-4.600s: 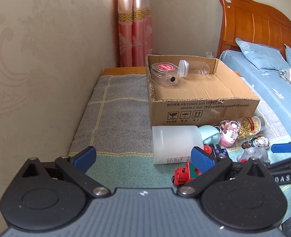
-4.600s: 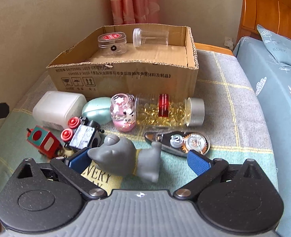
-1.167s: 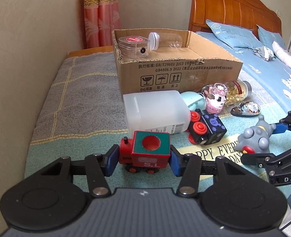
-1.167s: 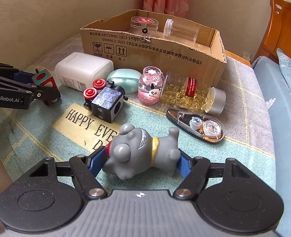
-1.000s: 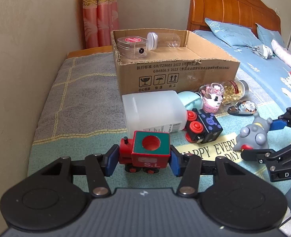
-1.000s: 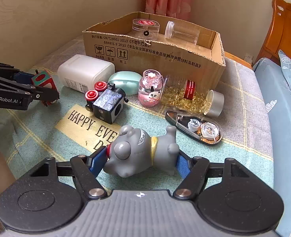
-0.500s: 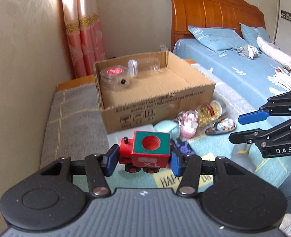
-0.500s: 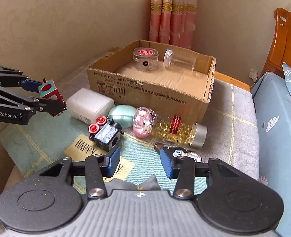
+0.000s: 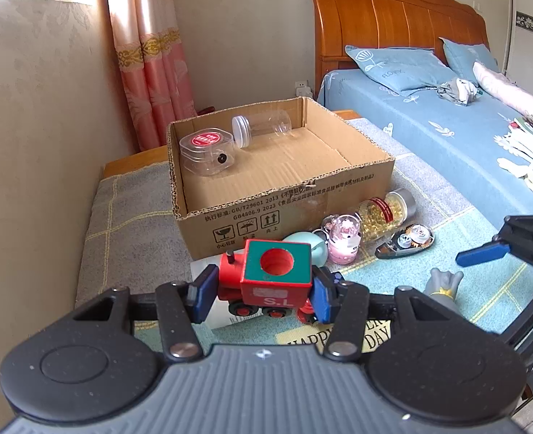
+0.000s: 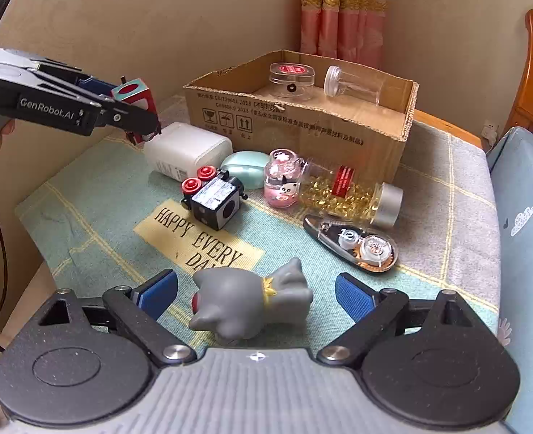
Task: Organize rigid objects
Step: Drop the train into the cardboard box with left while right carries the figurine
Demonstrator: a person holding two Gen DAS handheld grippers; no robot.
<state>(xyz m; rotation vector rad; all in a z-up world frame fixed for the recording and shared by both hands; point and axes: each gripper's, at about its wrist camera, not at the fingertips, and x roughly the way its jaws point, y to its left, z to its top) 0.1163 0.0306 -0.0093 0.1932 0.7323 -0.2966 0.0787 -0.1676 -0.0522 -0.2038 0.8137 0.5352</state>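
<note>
My left gripper (image 9: 262, 289) is shut on a red and green toy train (image 9: 270, 278) and holds it in the air before the cardboard box (image 9: 284, 202); the train also shows in the right wrist view (image 10: 134, 96). The box holds a clear square container (image 9: 208, 150) and a clear jar (image 9: 261, 128). My right gripper (image 10: 255, 296) is open, its jaws wide on either side of a grey toy animal (image 10: 248, 300) that lies on the mat. The gripper does not touch it.
On the mat before the box lie a white plastic bottle (image 10: 186, 150), a black toy train car (image 10: 214, 200), a mint case (image 10: 244, 164), a pink snow globe (image 10: 282, 181), a jar of yellow capsules (image 10: 349, 191) and a correction tape (image 10: 356, 246). A wall stands left, a bed right.
My left gripper has lifted the train off the mat toward the box. My right gripper has let go of the grey toy, opened wide, and the toy lies on the mat again.
</note>
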